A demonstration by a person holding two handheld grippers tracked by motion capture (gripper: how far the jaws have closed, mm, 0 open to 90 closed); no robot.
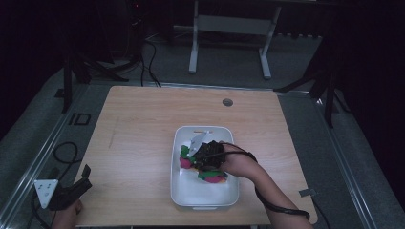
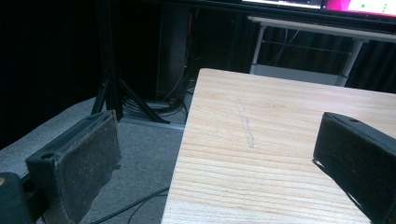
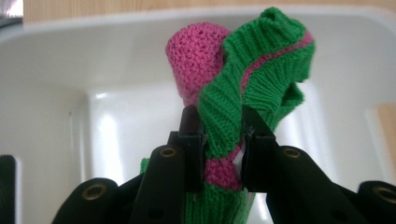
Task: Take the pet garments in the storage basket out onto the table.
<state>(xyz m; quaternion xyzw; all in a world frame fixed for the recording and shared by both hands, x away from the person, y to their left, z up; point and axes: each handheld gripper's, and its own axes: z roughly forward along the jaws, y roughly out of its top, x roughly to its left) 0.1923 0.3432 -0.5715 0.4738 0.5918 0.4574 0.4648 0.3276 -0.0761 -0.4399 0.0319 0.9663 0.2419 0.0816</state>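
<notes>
A white rectangular tub (image 1: 205,193) sits on the wooden table (image 1: 143,143), right of centre. Inside it lies knitted cloth in pink and green (image 1: 183,157), with an orange bit near the middle. My right gripper (image 1: 197,160) reaches into the tub from the right. In the right gripper view its jaws are shut on a fold of the pink and green knit (image 3: 224,140), which bunches up above them against the tub wall (image 3: 93,60). My left gripper (image 1: 85,177) hovers off the table's front left corner; its fingers (image 2: 84,163) stand wide apart with nothing between them.
A small round grommet (image 1: 228,102) marks the table's far edge. Cables (image 1: 64,152) trail on the grey floor to the left. A white desk frame (image 1: 229,28) and black stand legs (image 1: 95,67) are beyond the table.
</notes>
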